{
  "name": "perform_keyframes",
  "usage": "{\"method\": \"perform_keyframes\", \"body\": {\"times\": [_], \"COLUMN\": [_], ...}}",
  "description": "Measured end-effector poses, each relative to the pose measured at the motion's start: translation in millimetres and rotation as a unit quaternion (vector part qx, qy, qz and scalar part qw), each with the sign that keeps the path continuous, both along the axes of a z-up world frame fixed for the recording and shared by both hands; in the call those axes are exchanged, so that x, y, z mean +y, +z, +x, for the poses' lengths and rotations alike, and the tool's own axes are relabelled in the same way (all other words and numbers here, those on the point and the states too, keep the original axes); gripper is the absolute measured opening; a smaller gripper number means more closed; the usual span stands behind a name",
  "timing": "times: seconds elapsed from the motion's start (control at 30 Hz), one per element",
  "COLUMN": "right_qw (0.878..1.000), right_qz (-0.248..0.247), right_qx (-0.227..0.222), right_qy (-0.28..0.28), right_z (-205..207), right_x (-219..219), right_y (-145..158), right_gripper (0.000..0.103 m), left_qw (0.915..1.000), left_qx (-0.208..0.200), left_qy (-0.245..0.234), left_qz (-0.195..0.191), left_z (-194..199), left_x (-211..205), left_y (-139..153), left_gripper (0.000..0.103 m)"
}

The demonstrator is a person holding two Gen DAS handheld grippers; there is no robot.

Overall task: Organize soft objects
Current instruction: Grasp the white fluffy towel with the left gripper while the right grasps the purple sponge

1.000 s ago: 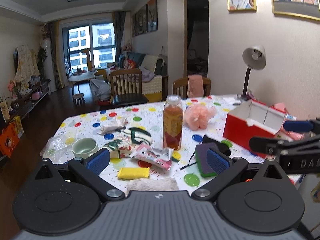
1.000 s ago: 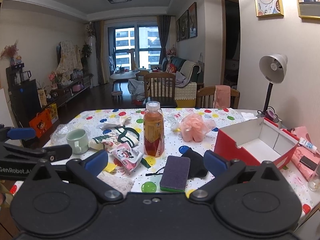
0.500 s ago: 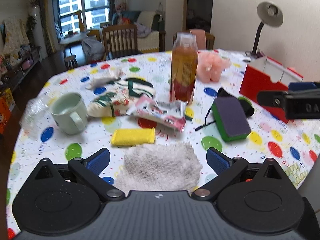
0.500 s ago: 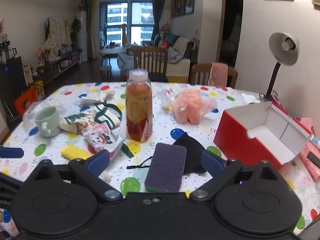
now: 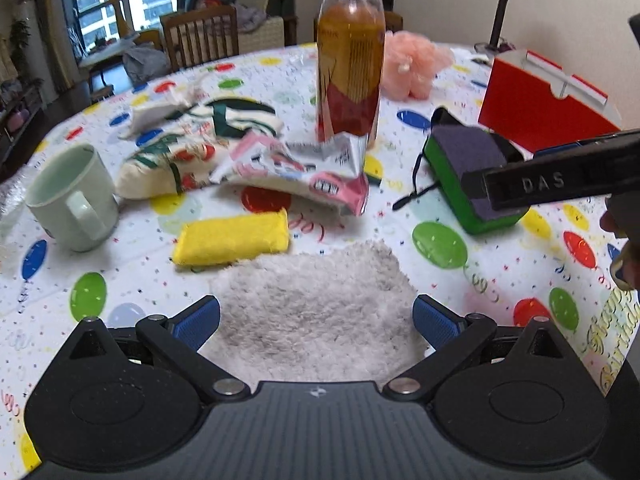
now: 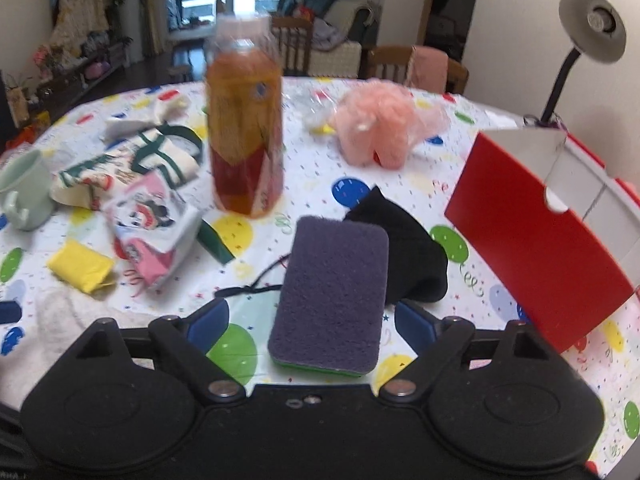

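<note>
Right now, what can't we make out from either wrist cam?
- Towel: near edge hidden under the left gripper body, left view.
- Bottle: label blurred in the right view; cap cut by the top edge in the left view.
- Black cloth: partly behind the sponge, right view.
- Red box: contents not visible, either view.
</note>
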State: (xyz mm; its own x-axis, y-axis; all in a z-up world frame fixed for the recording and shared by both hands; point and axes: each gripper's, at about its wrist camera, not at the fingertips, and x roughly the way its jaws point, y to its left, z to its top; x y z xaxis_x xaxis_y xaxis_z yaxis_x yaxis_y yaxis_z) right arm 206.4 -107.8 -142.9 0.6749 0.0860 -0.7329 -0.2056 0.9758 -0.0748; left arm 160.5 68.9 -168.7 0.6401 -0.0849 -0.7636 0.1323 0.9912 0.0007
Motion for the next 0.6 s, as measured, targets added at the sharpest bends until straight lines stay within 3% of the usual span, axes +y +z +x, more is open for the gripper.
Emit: {"method": "perform_keyframes", "body": {"times": [0.2, 0.27, 0.5, 0.6], "right_qw": [1.0, 0.999, 0.998, 0.998], "right_qz": [-0.009, -0.011, -0.014, -0.013], "right_qx": [0.025, 0.033, 0.046, 0.047], "right_qy": [-0.015, -0.021, -0.027, -0.027], "right_z": [14.8, 18.5, 22.4, 21.6], "right_x": [1.0, 0.6, 0.8, -0.2], "right_y": [-13.8, -18.7, -24.1, -23.9], "right_gripper": [0.09, 0.088, 0.073, 0.071], "left_qw": [0.9996, 0.9994, 0.9987, 0.9987], "left_qx": [0.023, 0.028, 0.046, 0.046], "left_qy": [-0.015, -0.018, -0.022, -0.021], "left_qz": [-0.007, -0.004, 0.001, 0.002], "left_z": [9.4, 11.2, 13.9, 15.3], "left_x": [2.8, 3.3, 9.9, 12.6], "left_y": [-13.9, -18.2, -24.1, -24.6], "left_gripper": [0.101, 0.088, 0.063, 0.05]}}
